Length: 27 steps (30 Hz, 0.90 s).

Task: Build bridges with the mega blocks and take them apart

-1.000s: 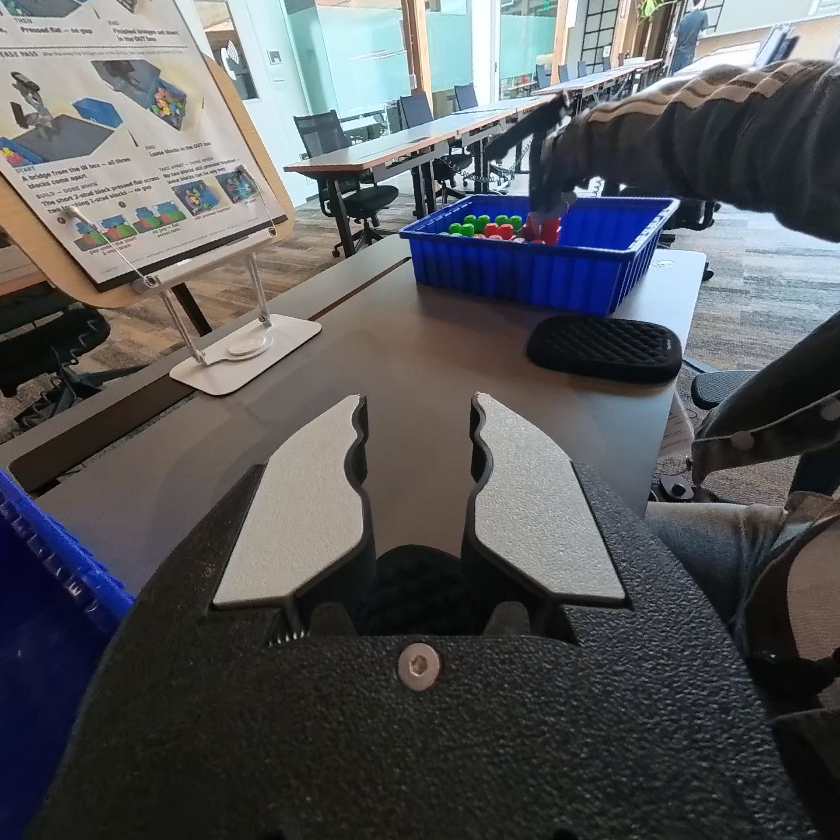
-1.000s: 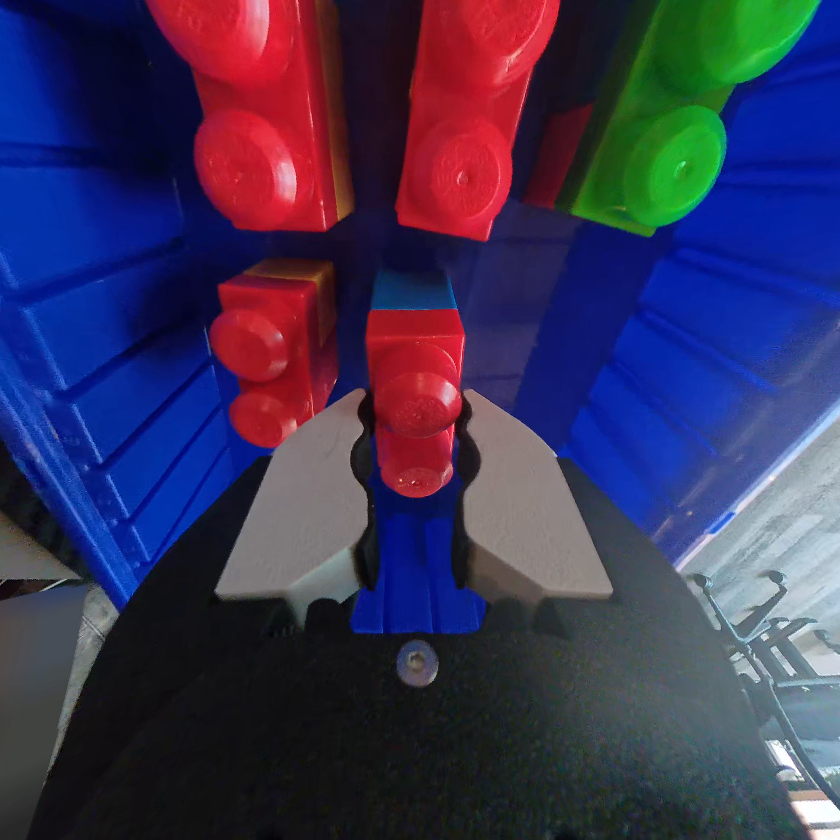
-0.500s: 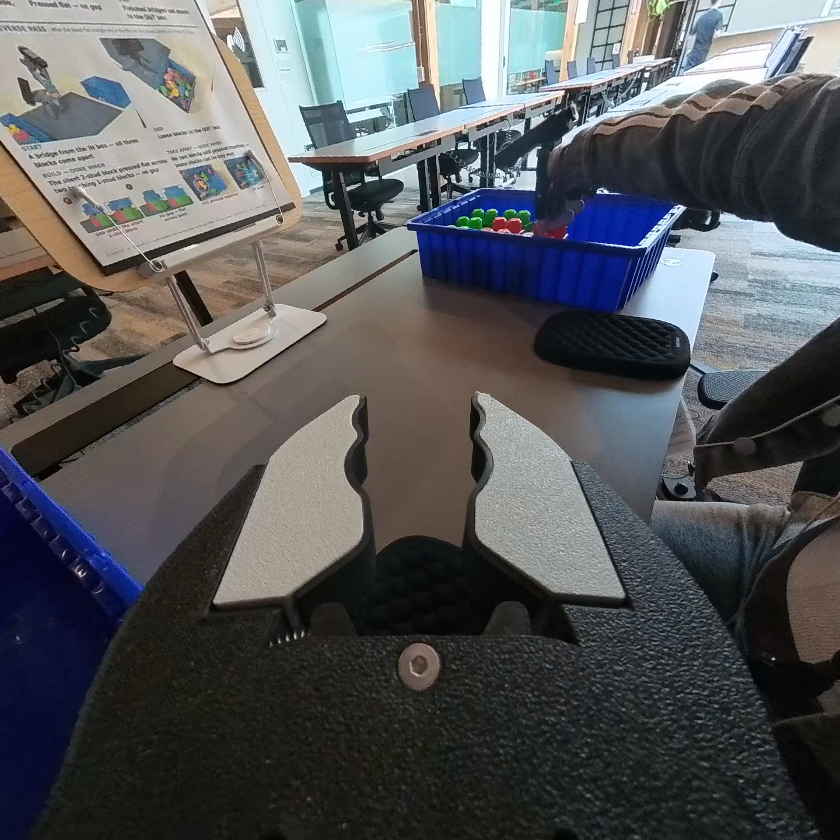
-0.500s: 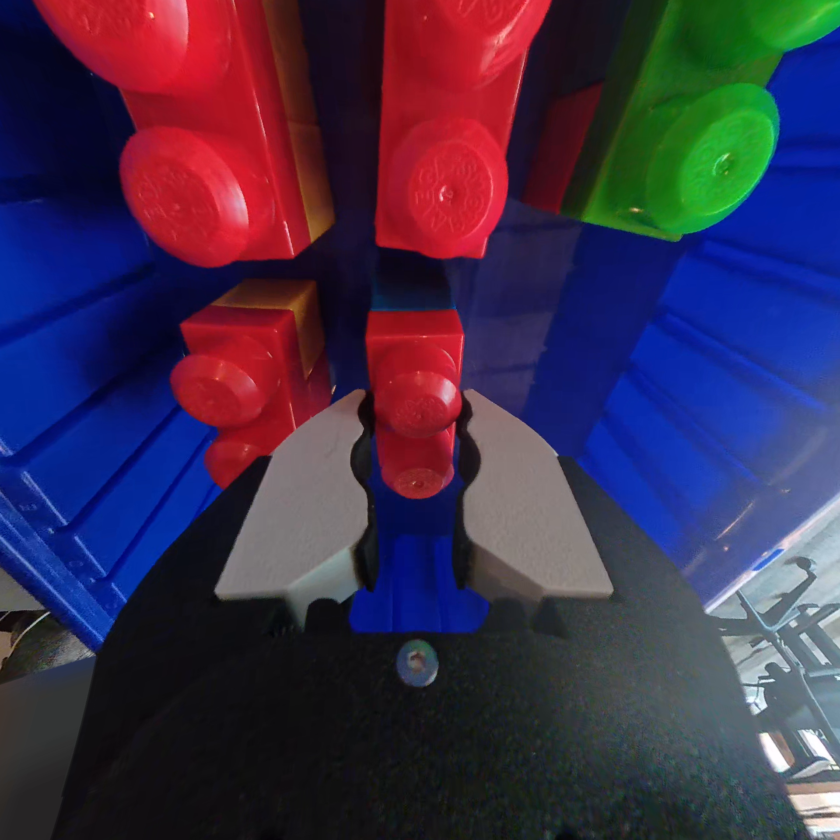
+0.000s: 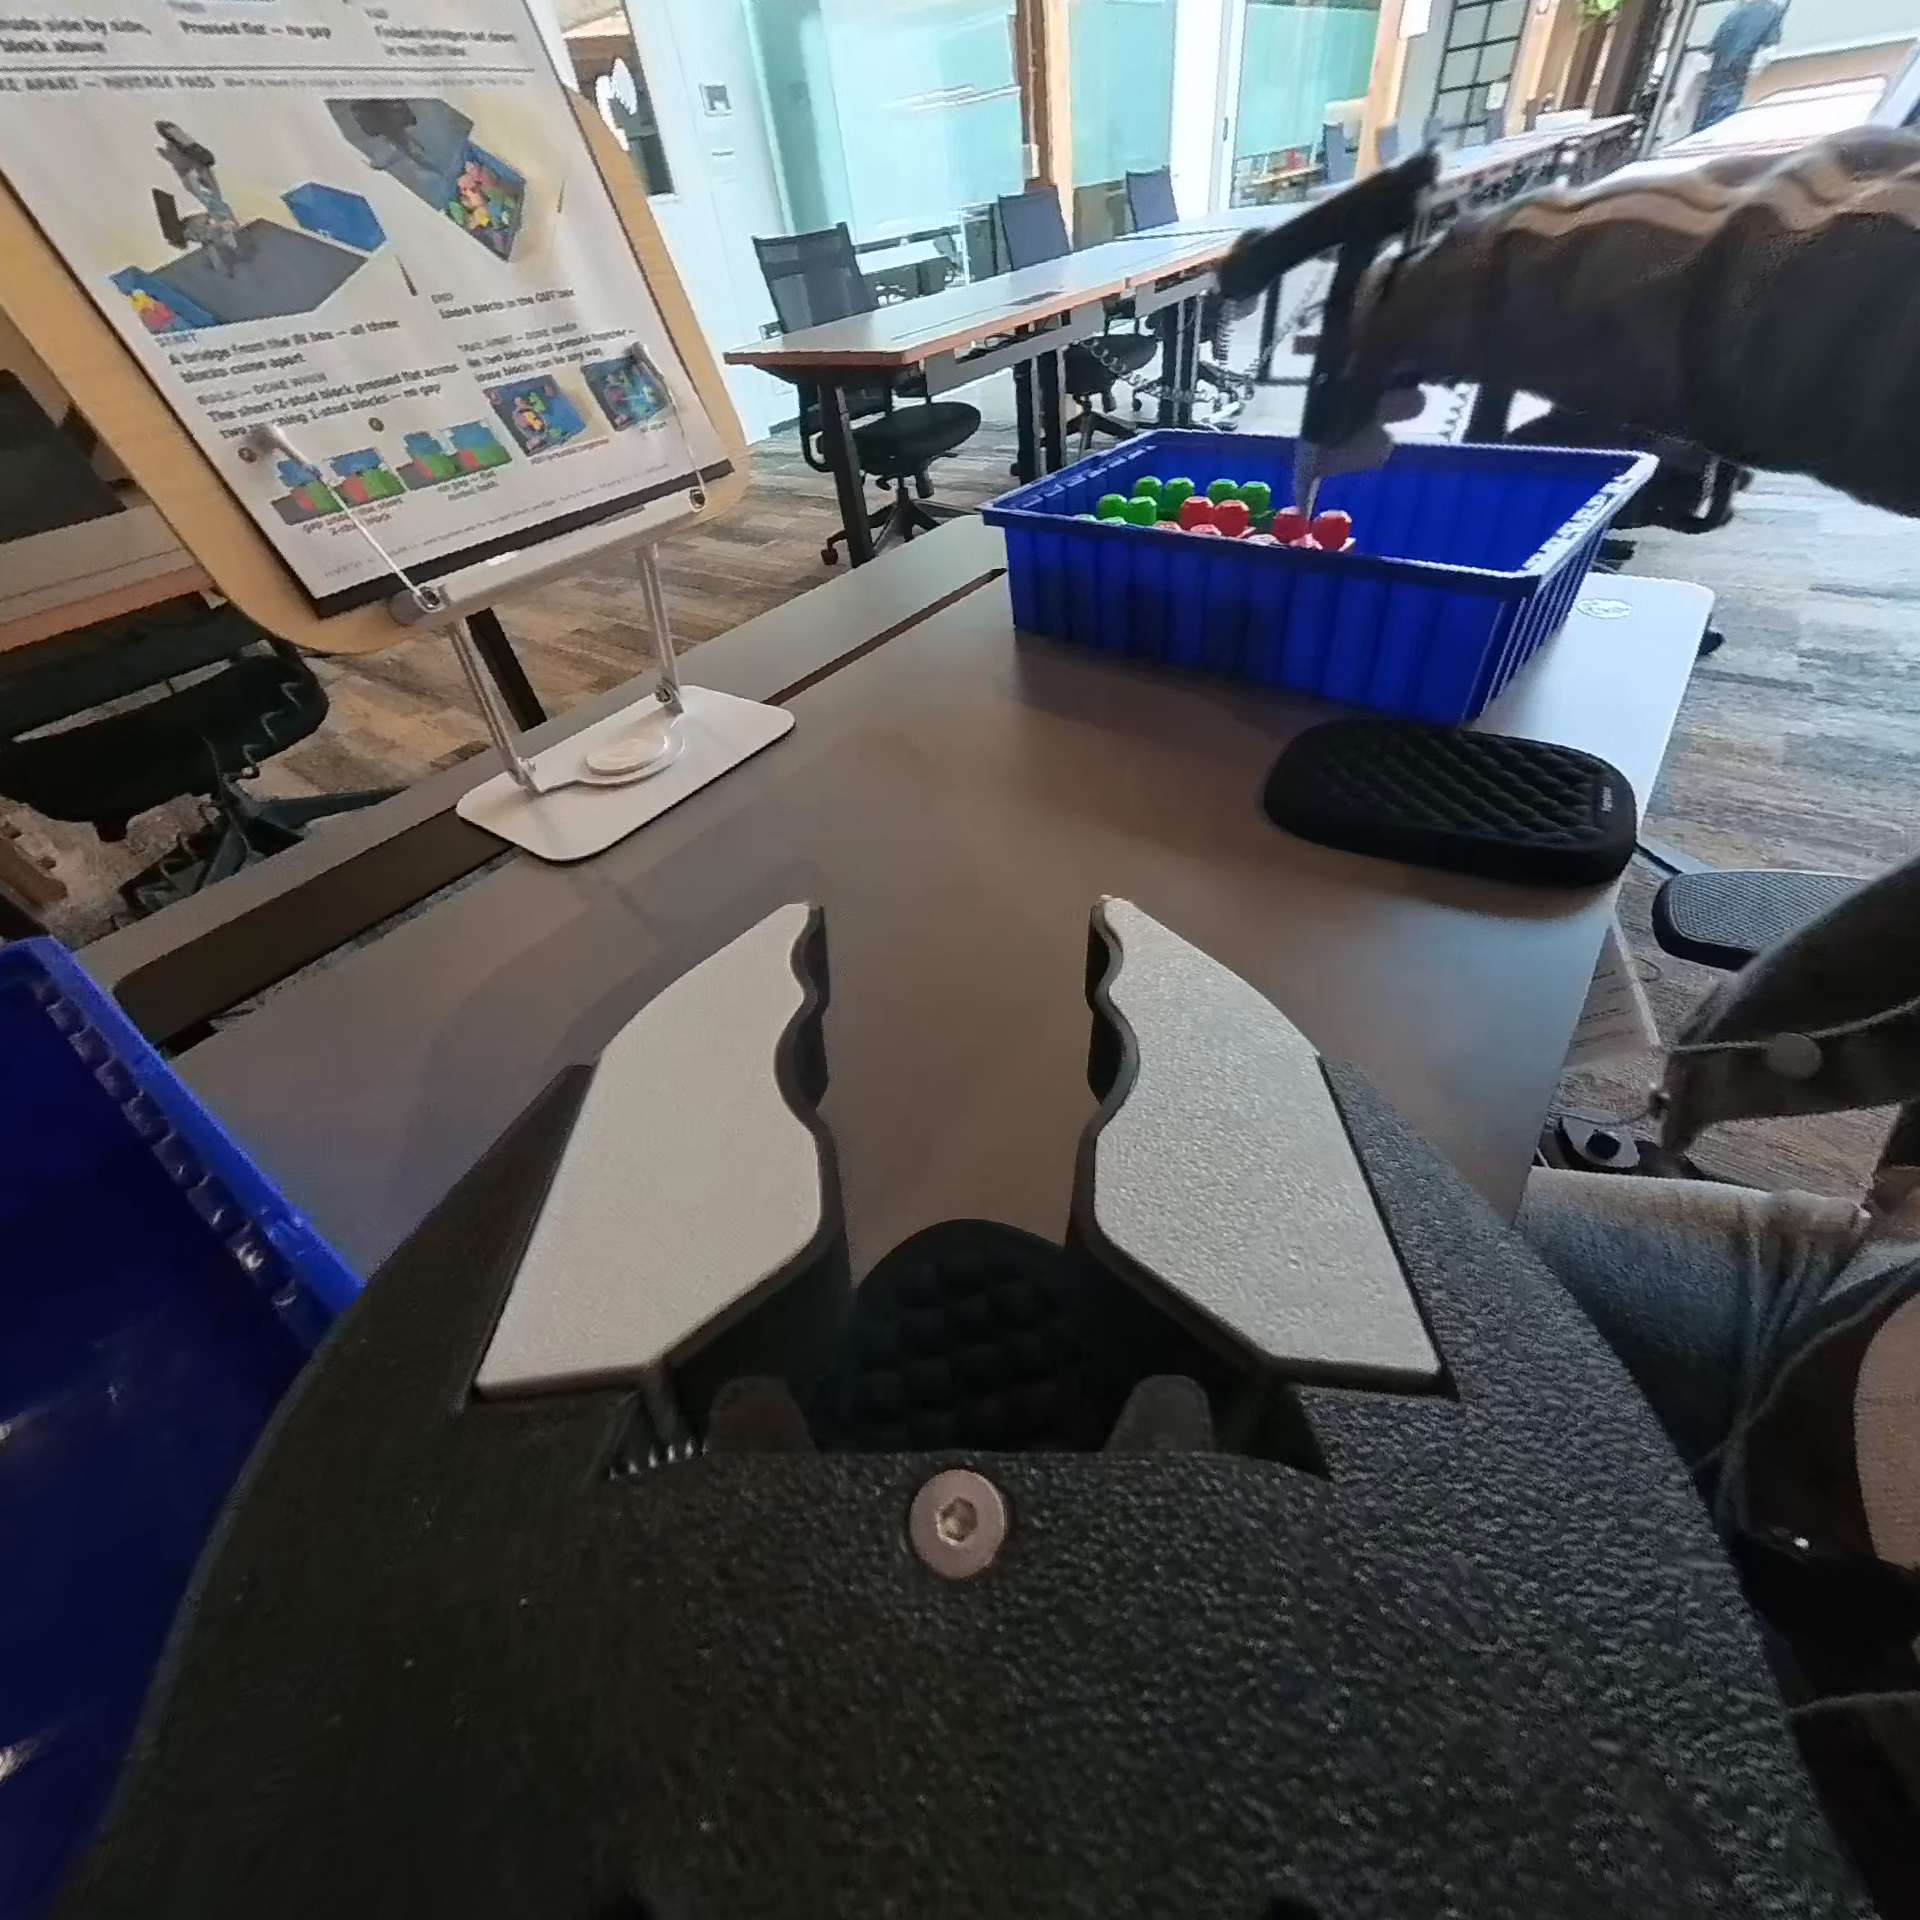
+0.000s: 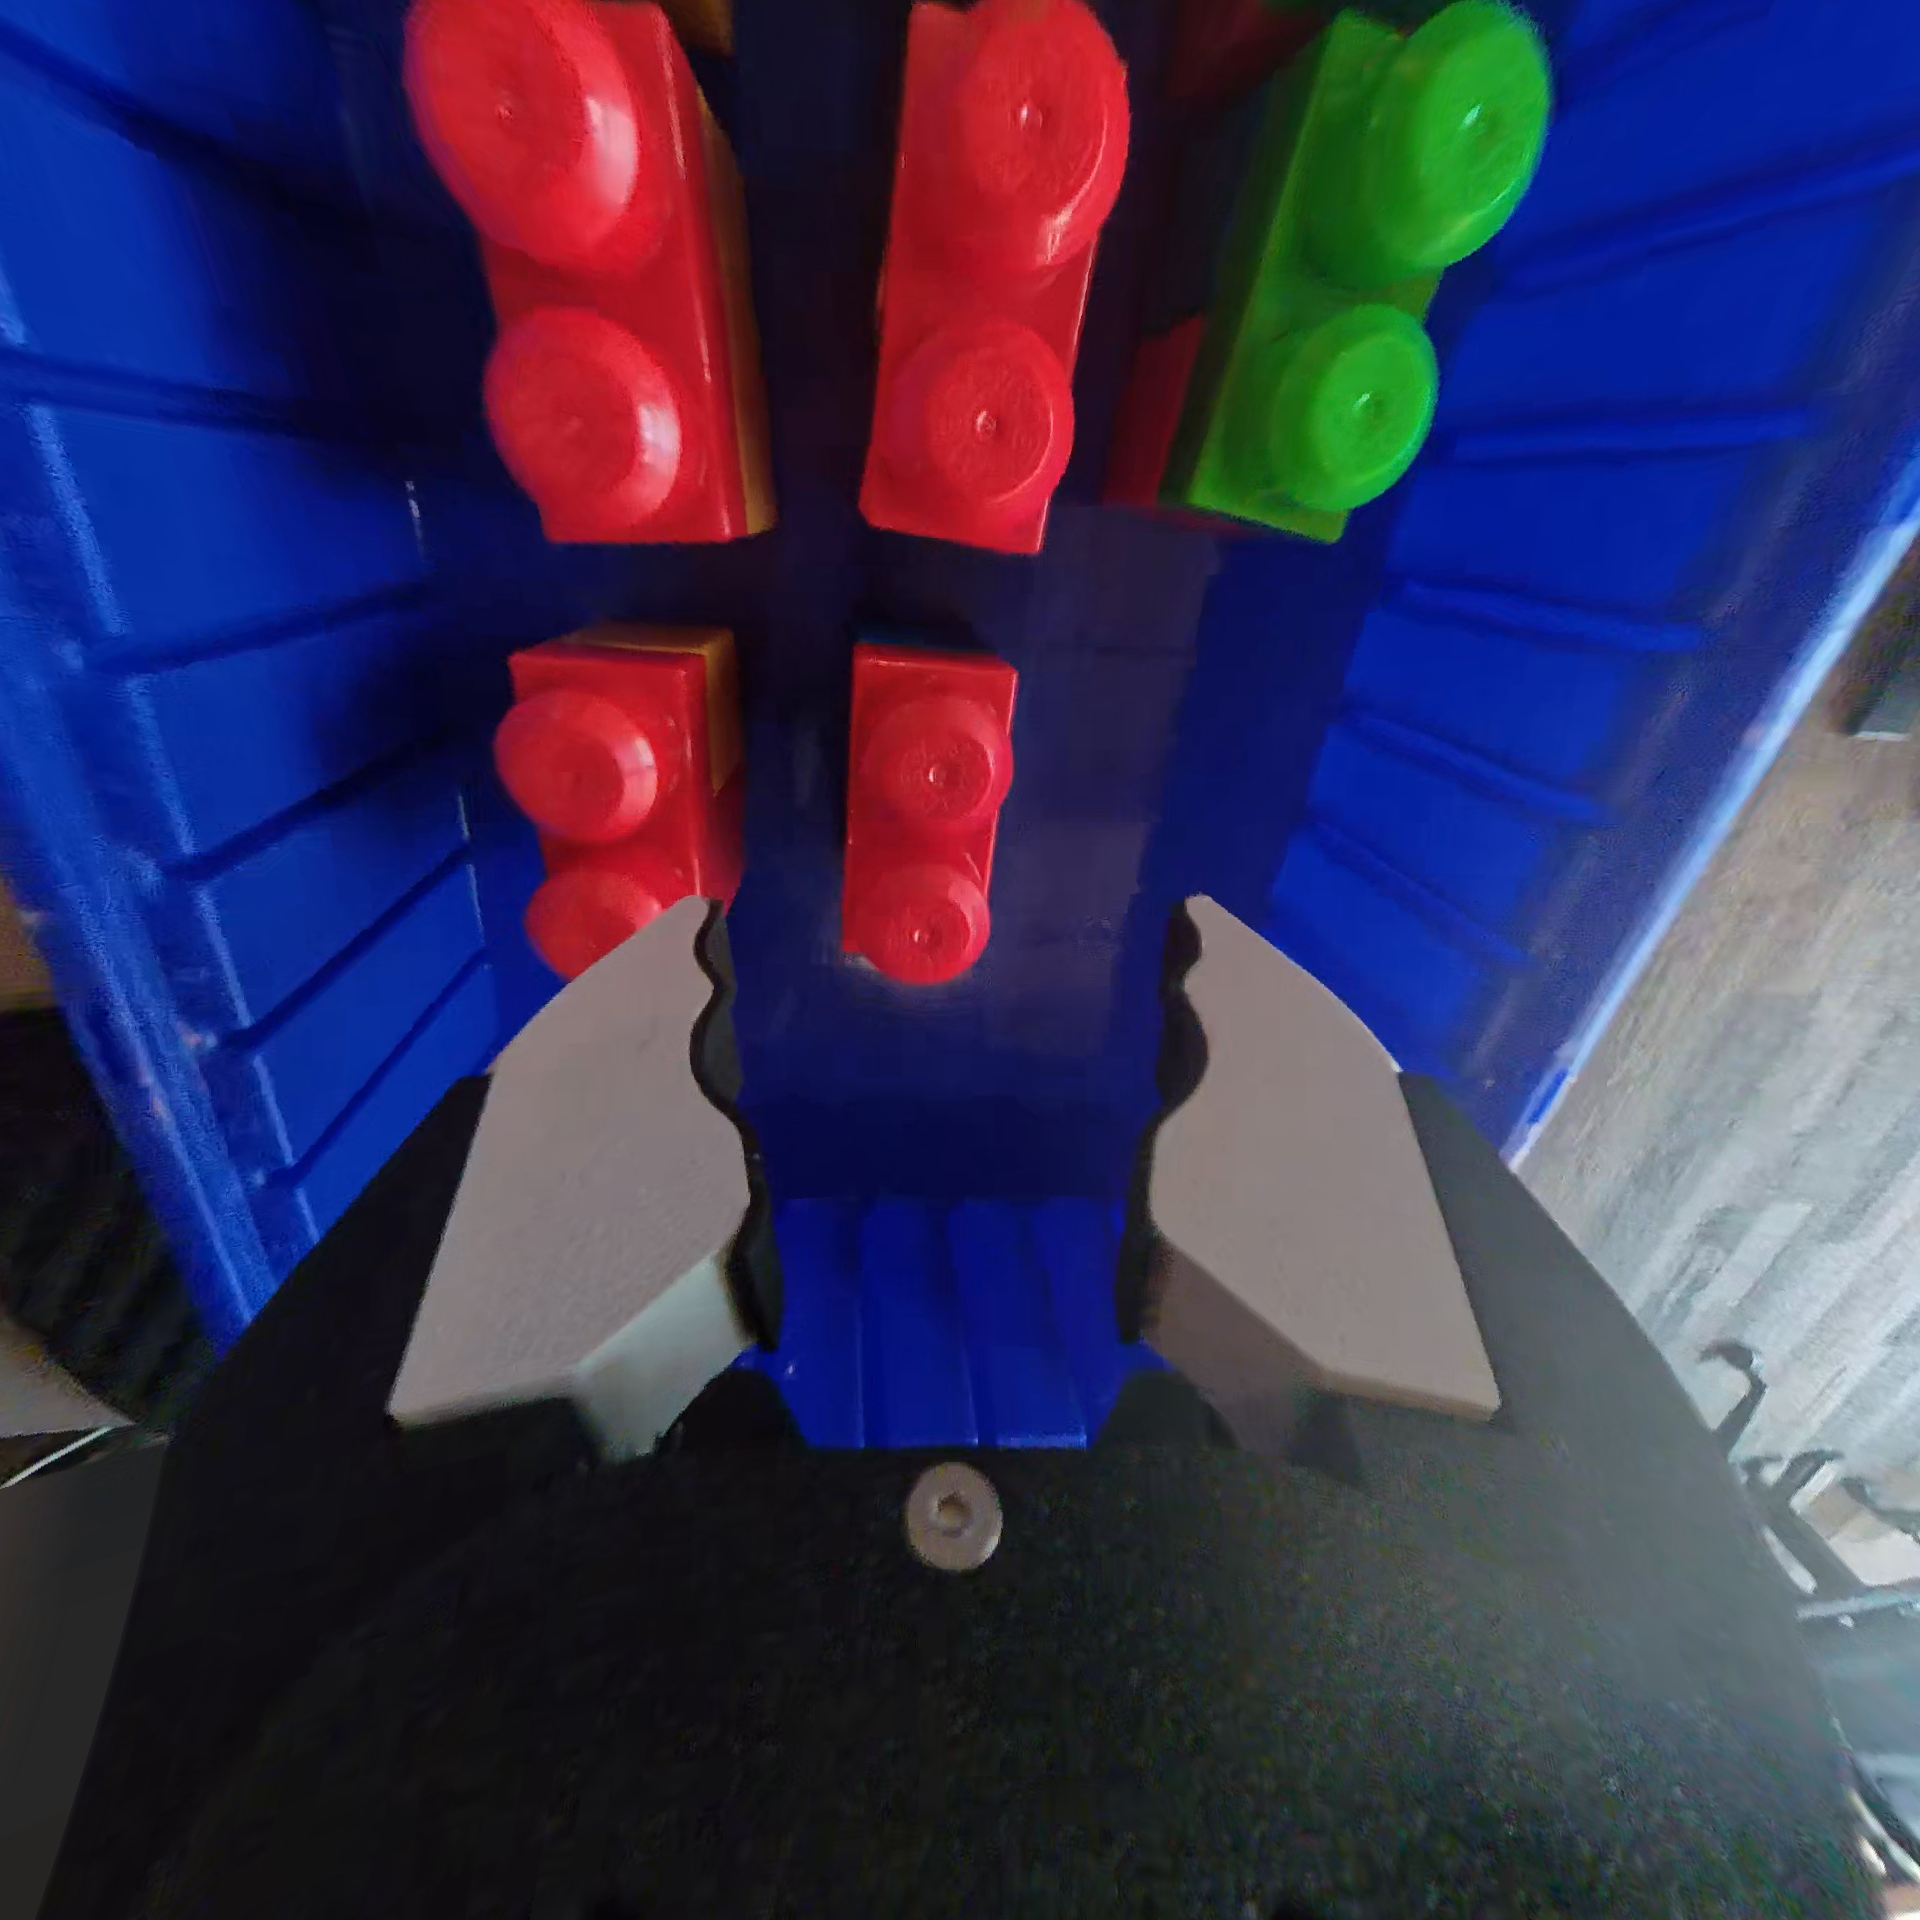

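In the right wrist view my right gripper [image 6: 951, 914] is open wide inside the blue bin [image 6: 1538, 665]. A red two-stud block [image 6: 925, 810] stands on the bin floor just beyond the fingertips, touching neither pad. Another red block [image 6: 613, 790] stands to its left. Two more red blocks [image 6: 623, 312] [image 6: 987, 312] and a green one [image 6: 1340, 301] stand farther in. In the left wrist view my left gripper [image 5: 951, 925] is open and empty over the dark table [image 5: 987, 790]. The right gripper [image 5: 1340, 416] shows far off, above the bin [image 5: 1309, 613] of red and green blocks.
A tilted instruction board on a white stand [image 5: 623, 758] is at the table's far left. A black padded rest [image 5: 1449, 816] lies before the bin. A second blue bin [image 5: 135, 1247] is at my near left. A person's sleeve [image 5: 1683, 312] reaches over the far bin. There is about 65 cm between the tips of the two grippers.
My right gripper was shut on the red two-stud block; its jaws have opened wide and drawn back, leaving the block on the bin floor. The left gripper stayed open, barely moving.
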Available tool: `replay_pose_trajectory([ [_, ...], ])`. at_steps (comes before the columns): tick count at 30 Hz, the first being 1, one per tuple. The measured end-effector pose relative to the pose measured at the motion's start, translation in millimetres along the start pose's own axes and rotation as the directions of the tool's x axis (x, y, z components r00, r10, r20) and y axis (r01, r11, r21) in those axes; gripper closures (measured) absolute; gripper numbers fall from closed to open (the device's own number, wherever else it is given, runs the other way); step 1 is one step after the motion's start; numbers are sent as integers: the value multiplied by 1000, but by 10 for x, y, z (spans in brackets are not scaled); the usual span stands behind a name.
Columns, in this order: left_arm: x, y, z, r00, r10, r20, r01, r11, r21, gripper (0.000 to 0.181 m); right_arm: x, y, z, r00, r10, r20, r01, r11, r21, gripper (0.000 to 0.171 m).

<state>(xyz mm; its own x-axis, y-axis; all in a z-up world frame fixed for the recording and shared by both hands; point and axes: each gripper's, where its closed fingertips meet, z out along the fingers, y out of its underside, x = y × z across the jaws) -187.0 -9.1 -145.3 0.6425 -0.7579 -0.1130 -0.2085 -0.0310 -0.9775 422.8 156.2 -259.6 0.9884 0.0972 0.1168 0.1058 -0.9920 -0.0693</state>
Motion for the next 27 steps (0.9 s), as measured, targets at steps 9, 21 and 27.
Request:
replay_pose_trajectory([
  [9, -139, 26, -26, 994, -74, 77, 75, 997, -7, 121, -151, -8, -692, 999, -25, 21, 16, 934, 356, 81],
  [21, -476, 1, -197, 950, -76, 303, 83, 996, -12, 90, -567, 272, -1459, 999, -41, 20, 10, 635, 772, 63],
  [27, -612, -116, -331, 917, -138, 374, 131, 990, 46, 93, -758, 490, -1681, 999, -32, 15, 3, 489, 872, 67],
])
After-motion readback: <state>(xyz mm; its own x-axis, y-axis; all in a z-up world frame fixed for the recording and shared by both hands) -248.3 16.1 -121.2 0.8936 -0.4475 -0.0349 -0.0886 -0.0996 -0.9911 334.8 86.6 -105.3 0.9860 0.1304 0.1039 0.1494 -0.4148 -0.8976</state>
